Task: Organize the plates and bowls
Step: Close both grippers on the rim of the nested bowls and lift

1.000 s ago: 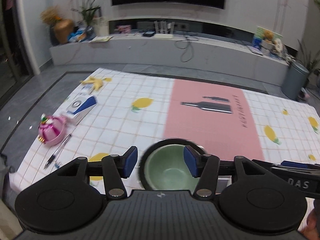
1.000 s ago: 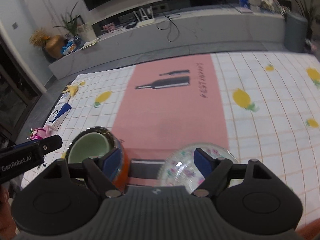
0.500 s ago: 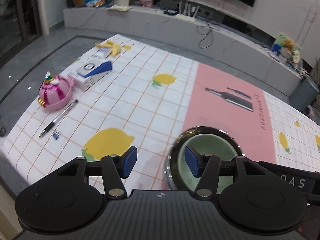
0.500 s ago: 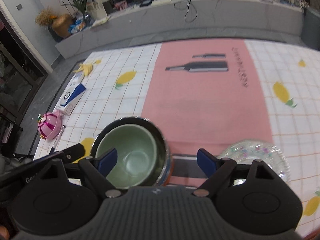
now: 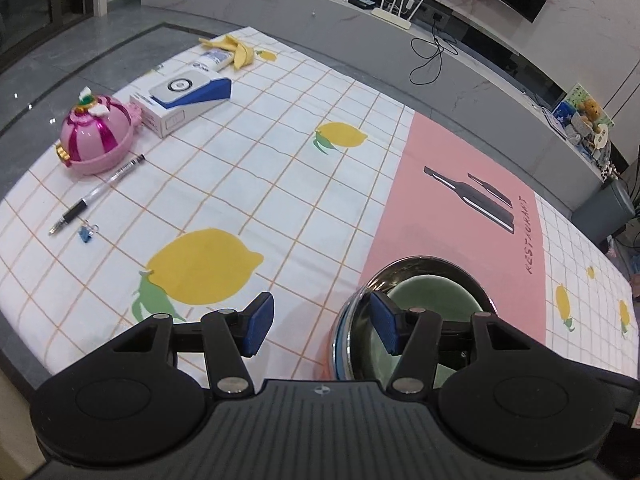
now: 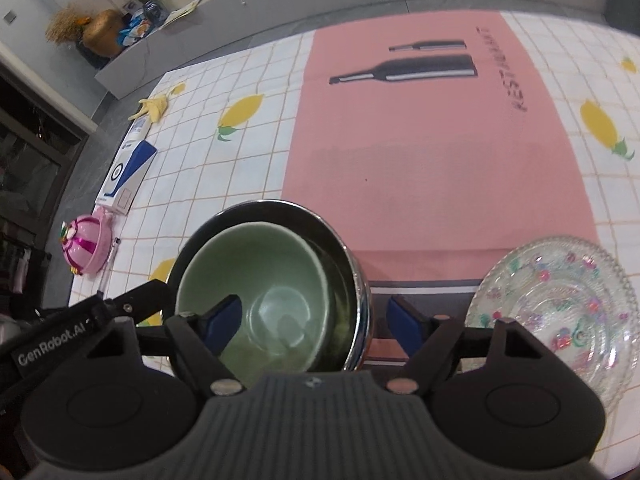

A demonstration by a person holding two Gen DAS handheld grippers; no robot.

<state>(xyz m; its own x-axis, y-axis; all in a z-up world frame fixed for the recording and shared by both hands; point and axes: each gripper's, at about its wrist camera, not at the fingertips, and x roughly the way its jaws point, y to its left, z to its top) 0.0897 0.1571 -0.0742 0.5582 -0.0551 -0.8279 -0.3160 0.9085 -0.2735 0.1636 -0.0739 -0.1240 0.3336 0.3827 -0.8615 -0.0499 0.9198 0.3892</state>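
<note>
A pale green bowl (image 6: 264, 280) sits nested inside a shiny steel bowl (image 6: 352, 264) near the front edge of the tablecloth; both also show in the left wrist view, green bowl (image 5: 432, 288), steel bowl (image 5: 420, 266). A clear glass plate with flower print (image 6: 560, 300) lies to their right. My left gripper (image 5: 320, 326) is open, its jaws straddling the steel bowl's left rim. My right gripper (image 6: 316, 322) is open, its jaws straddling the steel bowl's right rim, left finger over the green bowl.
On the lemon-print tablecloth (image 5: 280, 160) to the left lie a pink toy (image 5: 96, 140), a pen (image 5: 96, 192), a blue binder clip (image 5: 86, 234), a white and blue box (image 5: 184, 96) and a banana peel (image 5: 236, 48). A grey bin (image 5: 604, 208) stands past the table.
Both grippers have dropped closer to the nested bowls and shifted. The left gripper moved left so its right finger now sits at the steel bowl's rim. The right gripper's jaws now straddle the right rim.
</note>
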